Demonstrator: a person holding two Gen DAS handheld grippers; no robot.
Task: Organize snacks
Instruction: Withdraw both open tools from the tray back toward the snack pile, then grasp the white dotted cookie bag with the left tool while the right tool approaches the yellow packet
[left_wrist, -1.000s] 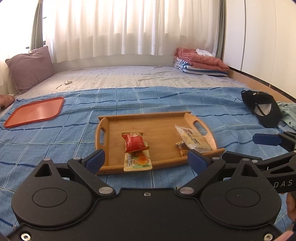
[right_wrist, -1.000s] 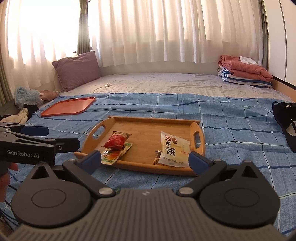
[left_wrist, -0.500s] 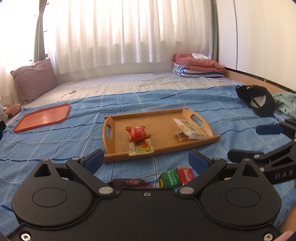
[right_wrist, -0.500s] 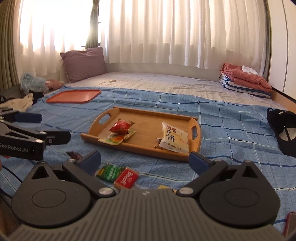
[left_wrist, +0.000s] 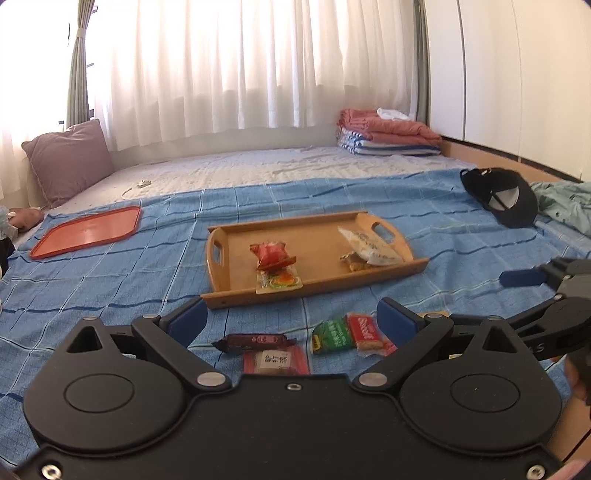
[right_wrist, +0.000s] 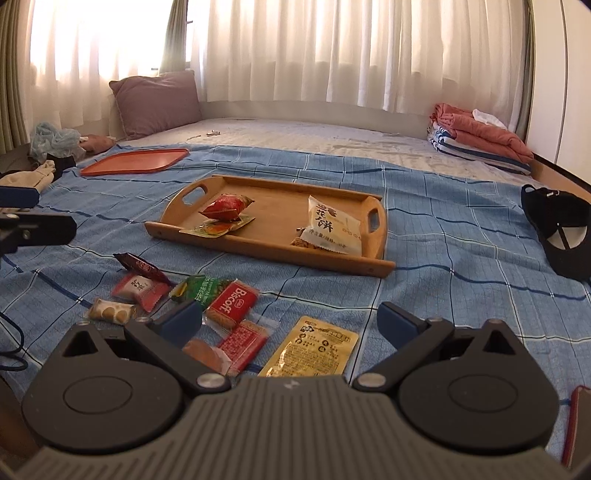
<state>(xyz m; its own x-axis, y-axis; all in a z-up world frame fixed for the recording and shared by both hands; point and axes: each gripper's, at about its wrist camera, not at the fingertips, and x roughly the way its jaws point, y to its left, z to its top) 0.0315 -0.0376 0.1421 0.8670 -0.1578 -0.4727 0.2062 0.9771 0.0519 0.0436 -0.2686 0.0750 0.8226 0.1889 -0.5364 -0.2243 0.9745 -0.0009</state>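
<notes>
A wooden tray (left_wrist: 236, 288) (right_wrist: 373, 266) lies on the blue blanket. It holds a red packet (left_wrist: 271, 254) (right_wrist: 225, 208) on a flat orange-green packet, and a white packet (left_wrist: 369, 245) (right_wrist: 330, 227). Loose snacks lie in front of the tray: a dark bar (left_wrist: 255, 340), a green packet (left_wrist: 330, 334), a red Biscoff packet (right_wrist: 232, 301) and a yellow sachet (right_wrist: 310, 349). My left gripper (left_wrist: 288, 319) is open and empty above them. My right gripper (right_wrist: 290, 319) is open and empty over the sachet.
An orange tray (left_wrist: 86, 230) (right_wrist: 135, 160) lies at the far left. A black cap (left_wrist: 506, 195) (right_wrist: 561, 229) sits at the right. A purple pillow (left_wrist: 66, 160) and folded towels (left_wrist: 388, 134) are at the back. Clothes lie at the left (right_wrist: 40, 158).
Both grippers have pulled back from the tray and risen. Loose snacks on the blanket in front of the tray have come into view. Both stay open.
</notes>
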